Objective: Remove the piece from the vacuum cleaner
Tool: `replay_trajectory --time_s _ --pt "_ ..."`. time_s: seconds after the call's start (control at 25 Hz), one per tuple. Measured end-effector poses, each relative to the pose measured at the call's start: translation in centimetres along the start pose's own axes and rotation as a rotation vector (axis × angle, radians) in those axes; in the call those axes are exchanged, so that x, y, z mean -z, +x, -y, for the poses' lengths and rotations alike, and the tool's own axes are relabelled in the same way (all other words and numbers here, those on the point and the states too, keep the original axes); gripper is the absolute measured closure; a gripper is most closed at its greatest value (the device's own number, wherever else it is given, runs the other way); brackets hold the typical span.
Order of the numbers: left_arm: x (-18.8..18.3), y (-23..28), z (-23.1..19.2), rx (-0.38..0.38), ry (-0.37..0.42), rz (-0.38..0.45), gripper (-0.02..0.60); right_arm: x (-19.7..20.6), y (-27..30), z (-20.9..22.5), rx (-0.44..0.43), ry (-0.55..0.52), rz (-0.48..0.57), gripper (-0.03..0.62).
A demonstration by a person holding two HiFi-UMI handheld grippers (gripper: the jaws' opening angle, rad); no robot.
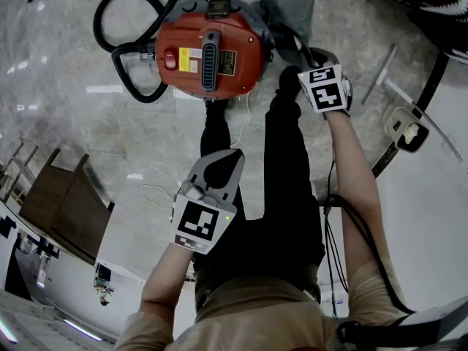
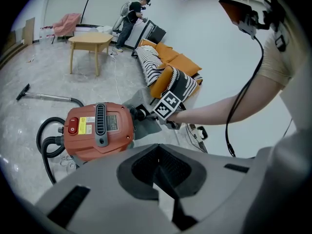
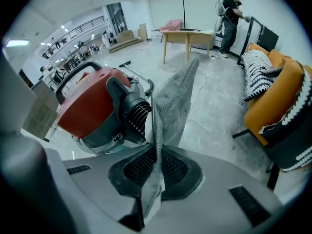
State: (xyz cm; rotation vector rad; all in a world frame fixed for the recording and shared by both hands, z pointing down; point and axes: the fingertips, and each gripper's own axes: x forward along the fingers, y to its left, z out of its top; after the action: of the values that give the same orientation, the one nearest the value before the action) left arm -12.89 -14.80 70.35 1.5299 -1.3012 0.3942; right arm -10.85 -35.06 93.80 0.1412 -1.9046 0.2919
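- Jaws of my right gripper (image 3: 155, 152) are clamped on the grey cloth piece (image 3: 173, 96), just right of the red vacuum cleaner (image 3: 90, 106).
- Jaws of my left gripper (image 2: 158, 167) are closed on nothing, nearer me, well apart from it.

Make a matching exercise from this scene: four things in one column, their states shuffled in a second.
Things:
1. red round plastic vacuum cleaner
2. grey mesh fabric piece
3. black ribbed hose
4. left claw

States:
A. curled in loops
B. shut, nothing in it
C. pinched in the right claw
D. standing upright on the pale marble floor

Pairs: 1-D, 2-C, 3-A, 4-B
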Motion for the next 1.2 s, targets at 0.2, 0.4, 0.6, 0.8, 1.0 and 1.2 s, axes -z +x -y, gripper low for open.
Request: replay_trajectory --time_s 0.2,0.4,0.6,0.8,1.0,1.2 --pt "0.0 0.0 -0.2 -0.001 -0.004 -0.008 0.589 -0.1 0.0 0.5 0.005 -0.011 -0.010 0.566" --pt "-0.3 0.6 0.1 0.004 0.002 -0.011 0.589 -0.2 0.2 0.8 -0.003 -0.052 -0.024 0.566" --pt "-1.0 1.5 0.0 0.008 0.020 -0.011 0.589 -0.1 0.3 1.5 0.018 -0.036 -0.018 0.566" --pt "-3.0 2.3 -0.6 -0.012 0.026 0.020 0.589 1.1 -0.3 6.5 0.103 0.047 -0.053 0.566" --pt "-4.0 3.3 -0.2 -0.010 0.050 0.005 0.589 3.0 -2.1 9.5 0.097 0.061 -0.070 0.566" --pt "-5.2 4.0 0.6 0.001 0.078 0.025 0.589 4.4 -3.9 11.7 0.092 0.245 -0.031 0.566"
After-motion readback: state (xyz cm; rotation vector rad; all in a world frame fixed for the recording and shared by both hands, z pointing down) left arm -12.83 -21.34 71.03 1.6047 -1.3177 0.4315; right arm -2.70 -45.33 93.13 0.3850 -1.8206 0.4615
